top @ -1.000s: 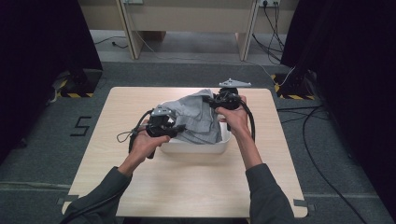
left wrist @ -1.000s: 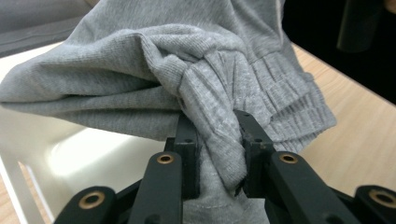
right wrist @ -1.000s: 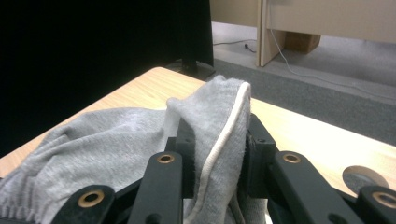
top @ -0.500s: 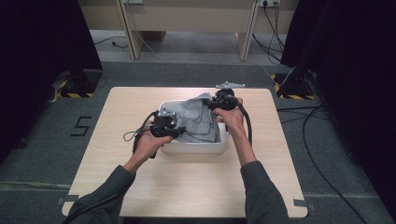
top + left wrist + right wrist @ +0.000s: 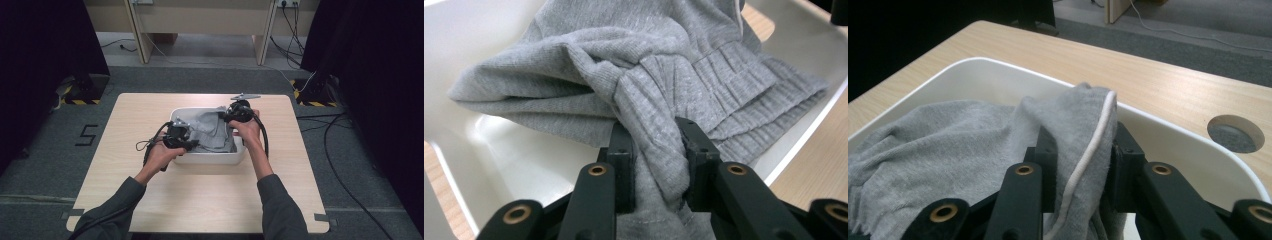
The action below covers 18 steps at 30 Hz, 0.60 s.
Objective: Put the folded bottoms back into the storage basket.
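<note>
Cloth work is at the step of placing: a grey garment [image 5: 210, 132] lies inside the white tub [image 5: 207, 158] at the middle of the table [image 5: 150, 200], and both tongs have a pinch of it. The left gripper [image 5: 651, 150] is clenched on a bunched fold of the ribbed grey knit [image 5: 649, 85]; in the high view this gripper [image 5: 181, 141] sits at about 8 o'clock of the tub, over its near left rim. The right gripper [image 5: 1080, 145] is clenched on an edge of the same garment with a thin white piping [image 5: 1093, 145]; from above it [image 5: 231, 116] is at about 2 o'clock of the tub, near the far right corner.

As I judge it, the garment is almost fully settled, so the next move calls for lowering the two held parts until they rest on the pile, then loosening both tongs and lifting them straight up so that no fold is dragged over the rim. The ribbed hem near the rim at the left gripper may need a small push inward.

For writing, a dark figure "5" [image 5: 88, 135] is marked on the floor at 9 o'clock of the table. On the garment and on the tub I can read no brand or label.
</note>
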Motion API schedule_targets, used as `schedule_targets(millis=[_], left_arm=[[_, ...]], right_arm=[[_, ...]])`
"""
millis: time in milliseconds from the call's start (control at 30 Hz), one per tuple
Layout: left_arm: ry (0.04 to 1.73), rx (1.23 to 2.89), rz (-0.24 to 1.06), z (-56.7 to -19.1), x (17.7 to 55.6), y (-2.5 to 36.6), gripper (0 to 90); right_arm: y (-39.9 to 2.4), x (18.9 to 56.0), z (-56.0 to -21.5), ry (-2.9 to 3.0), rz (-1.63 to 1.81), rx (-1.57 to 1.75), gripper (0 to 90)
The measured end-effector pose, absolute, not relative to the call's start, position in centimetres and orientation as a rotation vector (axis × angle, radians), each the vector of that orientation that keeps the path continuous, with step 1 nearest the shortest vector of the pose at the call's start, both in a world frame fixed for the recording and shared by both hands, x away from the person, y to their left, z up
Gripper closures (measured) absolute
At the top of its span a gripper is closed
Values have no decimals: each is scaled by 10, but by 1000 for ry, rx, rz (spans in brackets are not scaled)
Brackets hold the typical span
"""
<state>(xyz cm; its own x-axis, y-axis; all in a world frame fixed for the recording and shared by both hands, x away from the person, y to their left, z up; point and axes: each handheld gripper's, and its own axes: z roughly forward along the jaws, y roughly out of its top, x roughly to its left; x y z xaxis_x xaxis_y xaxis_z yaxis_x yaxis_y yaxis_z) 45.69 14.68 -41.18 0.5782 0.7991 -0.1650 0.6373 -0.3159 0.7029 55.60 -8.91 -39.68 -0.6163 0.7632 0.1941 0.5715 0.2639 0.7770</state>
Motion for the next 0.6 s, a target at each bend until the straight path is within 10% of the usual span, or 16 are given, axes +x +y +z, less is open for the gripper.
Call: schedule_targets(millis=[600], left_arm=[[1171,2024,327,-405,458,153,560]], right_arm=[[-85,554,-395,2330,1170,1337,486]])
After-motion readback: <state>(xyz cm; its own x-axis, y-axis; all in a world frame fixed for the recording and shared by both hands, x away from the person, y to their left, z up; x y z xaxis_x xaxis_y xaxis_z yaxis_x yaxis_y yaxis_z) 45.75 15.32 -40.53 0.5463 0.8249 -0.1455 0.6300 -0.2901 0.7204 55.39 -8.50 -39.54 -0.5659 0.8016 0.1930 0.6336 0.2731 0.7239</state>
